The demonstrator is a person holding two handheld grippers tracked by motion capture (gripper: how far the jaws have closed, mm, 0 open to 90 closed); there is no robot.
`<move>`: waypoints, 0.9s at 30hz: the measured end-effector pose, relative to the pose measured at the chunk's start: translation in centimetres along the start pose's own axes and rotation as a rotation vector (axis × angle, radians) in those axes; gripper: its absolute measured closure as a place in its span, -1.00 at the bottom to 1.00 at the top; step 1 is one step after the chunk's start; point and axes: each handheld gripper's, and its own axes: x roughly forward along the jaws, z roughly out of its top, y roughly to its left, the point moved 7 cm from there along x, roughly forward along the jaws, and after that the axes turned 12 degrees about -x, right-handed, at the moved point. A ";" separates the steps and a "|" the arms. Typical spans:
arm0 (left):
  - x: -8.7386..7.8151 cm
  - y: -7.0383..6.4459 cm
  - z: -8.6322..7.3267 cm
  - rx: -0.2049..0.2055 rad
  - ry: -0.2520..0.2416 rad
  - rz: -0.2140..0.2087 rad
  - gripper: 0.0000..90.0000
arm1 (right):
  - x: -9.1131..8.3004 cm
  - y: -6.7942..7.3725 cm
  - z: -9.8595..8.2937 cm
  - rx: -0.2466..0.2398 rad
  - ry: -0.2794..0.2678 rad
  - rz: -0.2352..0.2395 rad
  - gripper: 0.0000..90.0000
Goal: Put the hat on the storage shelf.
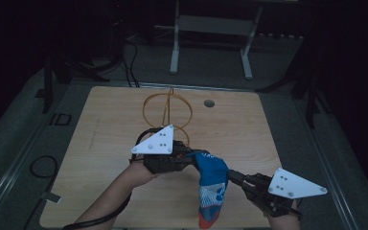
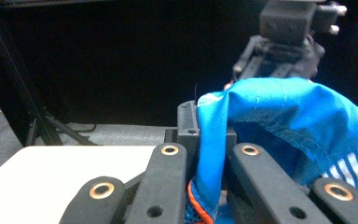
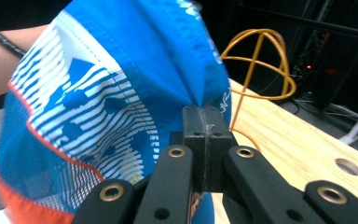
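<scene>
So nearest to the person, the right gripper (image 1: 231, 176) is sitting at the near right of the bench (image 1: 105, 143), jaws clamped tight on a fold of the blue shorts (image 1: 212, 184). In the right gripper view you can see the two black jaws pressed right together with the cloth (image 3: 121, 93) pinched at their tip, and the fabric is fanning out to the left with white stripes and an orange hem at the bottom.

The shorts are hanging off the bench surface between the two grippers, the orange edge drooping down toward the near edge of the bench.

A bit farther in and to the left, the left gripper (image 1: 191, 154) is grasping the upper end of the same shorts. In the left gripper view the blue cloth (image 2: 279, 116) is running down between its jaws, so it's clenched on the fabric too, and the right gripper (image 2: 284, 42) is showing just behind the cloth.

Past both of them, near the middle of the bench, there's a yellow wire frame (image 1: 166, 112) standing upright, well apart from the shorts. Farther still there's a small round hole (image 1: 209, 103) in the bench top, and beyond the far edge a grey metal stand (image 1: 211, 38) is sitting on the floor.
</scene>
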 end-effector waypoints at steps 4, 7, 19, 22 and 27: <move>-0.1 0.0 -0.2 0.009 0.020 0.012 0.93 | -0.6 -0.9 0.3 0.012 -0.015 -0.027 1.00; -0.1 -0.1 -0.6 0.024 0.046 0.016 0.92 | -1.0 -1.3 0.5 0.009 -0.018 -0.041 1.00; -0.4 -1.0 -0.8 0.052 0.095 0.048 0.39 | -2.3 -2.7 2.2 -0.015 -0.039 -0.092 1.00; -0.7 -1.0 -0.9 0.039 0.097 0.068 0.31 | -2.6 -3.0 2.6 -0.021 -0.045 -0.102 1.00; -1.2 -1.1 -1.3 0.024 0.095 0.084 0.22 | -2.8 -3.2 3.1 -0.032 -0.048 -0.117 1.00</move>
